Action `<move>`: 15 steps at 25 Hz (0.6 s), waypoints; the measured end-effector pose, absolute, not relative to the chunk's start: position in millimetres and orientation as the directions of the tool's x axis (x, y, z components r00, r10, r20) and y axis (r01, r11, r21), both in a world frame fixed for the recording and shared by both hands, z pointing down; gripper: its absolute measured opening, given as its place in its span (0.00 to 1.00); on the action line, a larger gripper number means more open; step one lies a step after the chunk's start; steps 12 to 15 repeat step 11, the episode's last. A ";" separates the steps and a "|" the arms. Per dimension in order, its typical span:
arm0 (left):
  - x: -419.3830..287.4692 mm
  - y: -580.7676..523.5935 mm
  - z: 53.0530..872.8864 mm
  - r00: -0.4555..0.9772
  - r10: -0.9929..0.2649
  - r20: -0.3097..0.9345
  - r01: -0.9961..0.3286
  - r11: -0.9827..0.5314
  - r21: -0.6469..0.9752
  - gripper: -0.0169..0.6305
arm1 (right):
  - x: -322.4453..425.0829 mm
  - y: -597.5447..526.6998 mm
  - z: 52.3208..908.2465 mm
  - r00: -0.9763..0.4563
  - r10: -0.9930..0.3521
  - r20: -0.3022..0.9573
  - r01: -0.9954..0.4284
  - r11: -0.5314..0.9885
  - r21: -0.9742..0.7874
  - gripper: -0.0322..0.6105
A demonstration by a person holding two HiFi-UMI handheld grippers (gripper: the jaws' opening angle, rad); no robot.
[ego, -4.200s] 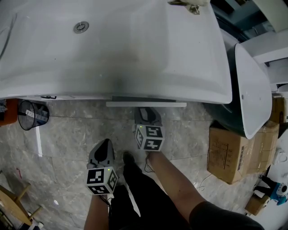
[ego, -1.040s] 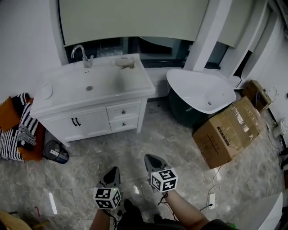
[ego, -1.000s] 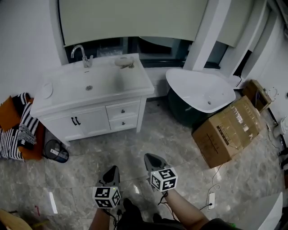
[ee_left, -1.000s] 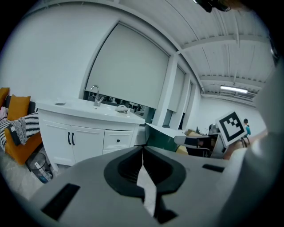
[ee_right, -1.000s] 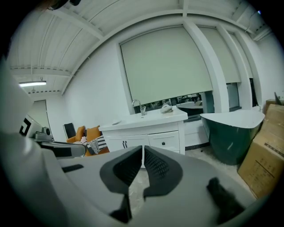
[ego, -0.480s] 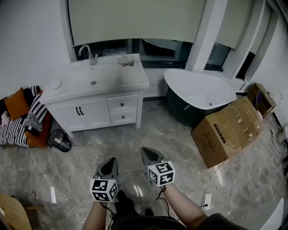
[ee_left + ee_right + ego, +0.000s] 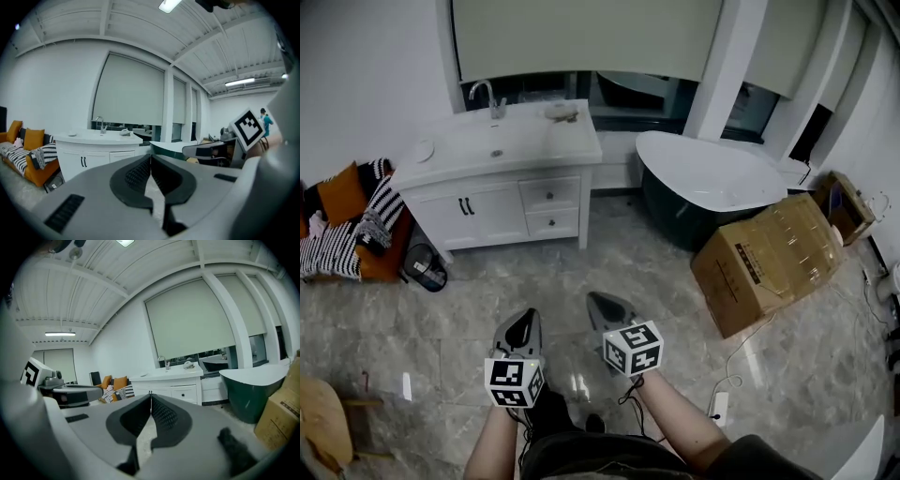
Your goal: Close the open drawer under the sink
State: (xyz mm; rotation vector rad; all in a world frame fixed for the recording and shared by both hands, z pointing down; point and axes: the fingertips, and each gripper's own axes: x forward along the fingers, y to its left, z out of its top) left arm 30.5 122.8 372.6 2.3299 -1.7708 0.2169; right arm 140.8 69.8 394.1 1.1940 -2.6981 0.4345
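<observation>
The white sink cabinet (image 7: 487, 202) stands at the far left under the window, with its two small drawers (image 7: 549, 194) flush with the front, one above the other. Both grippers hang over the marble floor, well away from it. My left gripper (image 7: 523, 325) is shut with nothing held; its ribbed pads (image 7: 140, 172) meet in the left gripper view. My right gripper (image 7: 602, 305) is shut and empty too, its pads (image 7: 161, 414) closed tip to tip. The cabinet (image 7: 173, 387) shows far off beyond the right jaws, and as a white block (image 7: 101, 152) beyond the left jaws.
A dark green bathtub (image 7: 712, 178) stands right of the cabinet, and a large cardboard box (image 7: 769, 262) lies in front of it. An orange sofa with a striped blanket (image 7: 347, 216) and a small bin (image 7: 424, 267) are at the left. A power strip (image 7: 719, 408) lies on the floor at the right.
The person has backed away from the cabinet, which now looks smaller and farther off. Both grippers came back and rose a little. Four seconds ago the right gripper was at the drawer front.
</observation>
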 end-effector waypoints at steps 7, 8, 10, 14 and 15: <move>78.7 162.7 347.9 0.333 -0.920 0.208 -0.938 -0.345 -0.024 0.05 | 153.5 106.6 373.2 -0.702 -0.676 0.225 -0.712 0.671 -0.205 0.09; 81.8 164.0 343.8 0.338 -0.920 0.199 -0.937 -0.349 -0.021 0.05 | 155.2 107.7 368.4 -0.701 -0.680 0.215 -0.713 0.672 -0.201 0.09; 87.8 166.6 335.3 0.346 -0.921 0.178 -0.935 -0.355 -0.018 0.05 | 159.9 110.1 359.0 -0.699 -0.688 0.197 -0.716 0.672 -0.190 0.09; 90.9 168.1 331.0 0.350 -0.922 0.168 -0.934 -0.357 -0.017 0.05 | 162.6 111.5 354.4 -0.697 -0.692 0.189 -0.717 0.672 -0.184 0.09; 90.9 168.1 331.0 0.350 -0.922 0.168 -0.934 -0.357 -0.017 0.05 | 162.6 111.5 354.4 -0.697 -0.692 0.189 -0.717 0.672 -0.184 0.09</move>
